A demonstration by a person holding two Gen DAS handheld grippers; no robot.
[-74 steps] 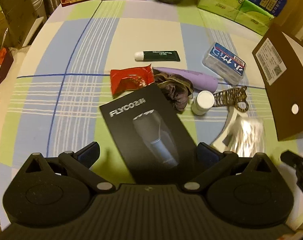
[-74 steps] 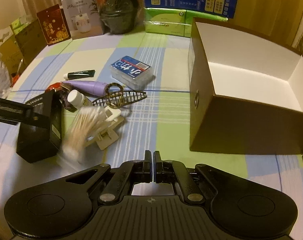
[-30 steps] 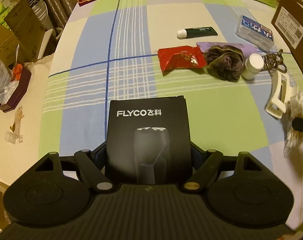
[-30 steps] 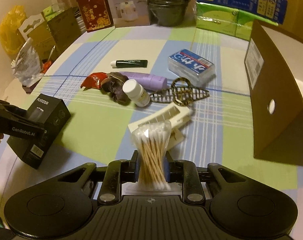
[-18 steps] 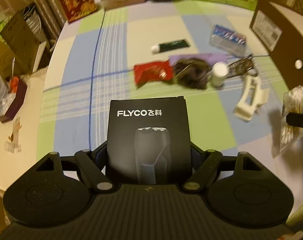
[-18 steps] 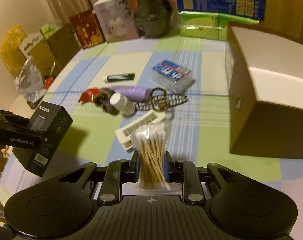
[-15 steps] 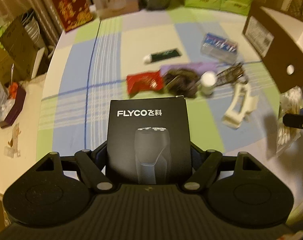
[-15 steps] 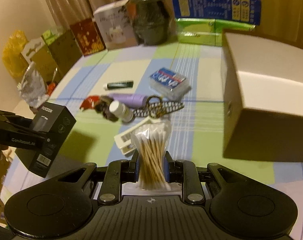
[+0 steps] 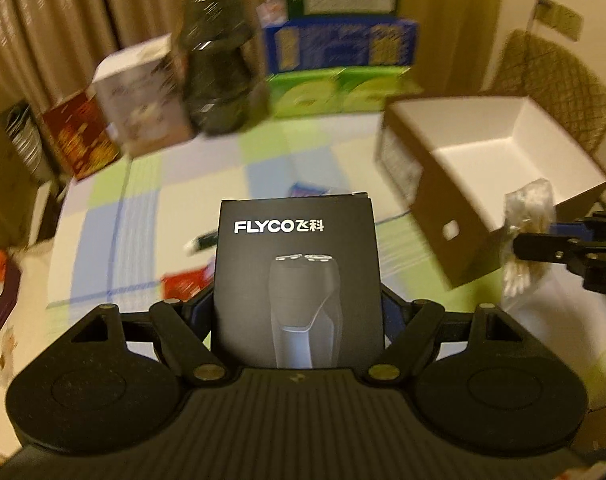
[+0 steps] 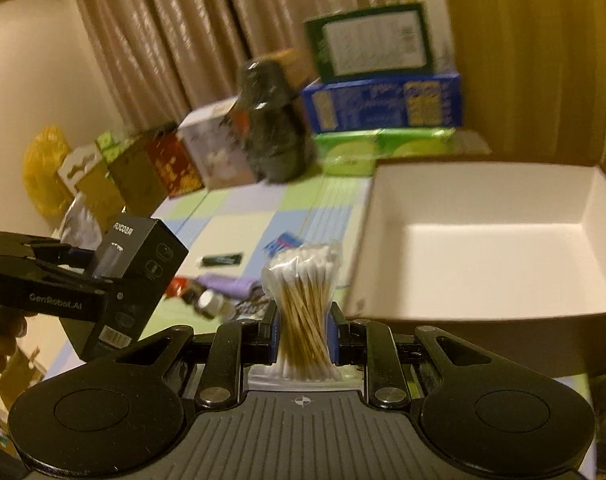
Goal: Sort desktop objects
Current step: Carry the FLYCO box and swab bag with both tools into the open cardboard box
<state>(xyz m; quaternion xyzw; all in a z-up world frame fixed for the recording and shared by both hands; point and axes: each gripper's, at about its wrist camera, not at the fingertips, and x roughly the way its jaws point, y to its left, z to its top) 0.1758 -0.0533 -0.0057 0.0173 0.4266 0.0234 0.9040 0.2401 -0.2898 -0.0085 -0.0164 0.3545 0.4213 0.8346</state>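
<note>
My left gripper (image 9: pixel 299 312) is shut on a black shaver box (image 9: pixel 299 280) marked FLYCO, held upright above the checked tablecloth. In the right wrist view the same shaver box (image 10: pixel 135 264) hangs at the left in the left gripper (image 10: pixel 83 280). My right gripper (image 10: pixel 303 340) is shut on a clear bag of cotton swabs (image 10: pixel 303 304), lifted off the table. From the left wrist view, the bag of cotton swabs (image 9: pixel 527 236) and right gripper (image 9: pixel 543 248) sit at the right edge. An open brown cardboard box (image 10: pixel 483 240) with a white inside stands just right of the swabs; brown cardboard box (image 9: pixel 483 184).
On the cloth lie a green tube (image 10: pixel 221 260), a red packet (image 9: pixel 183 284), a purple tube (image 10: pixel 223 282), a white bottle (image 10: pixel 209 302) and a blue-labelled case (image 10: pixel 283 242). Boxes, a dark wrapped object (image 10: pixel 271 132) and green tissue packs (image 9: pixel 339 92) line the far edge.
Both grippers have risen with their loads and tilted up, so the back wall and curtains now show. The open cardboard box has come closer and more central.
</note>
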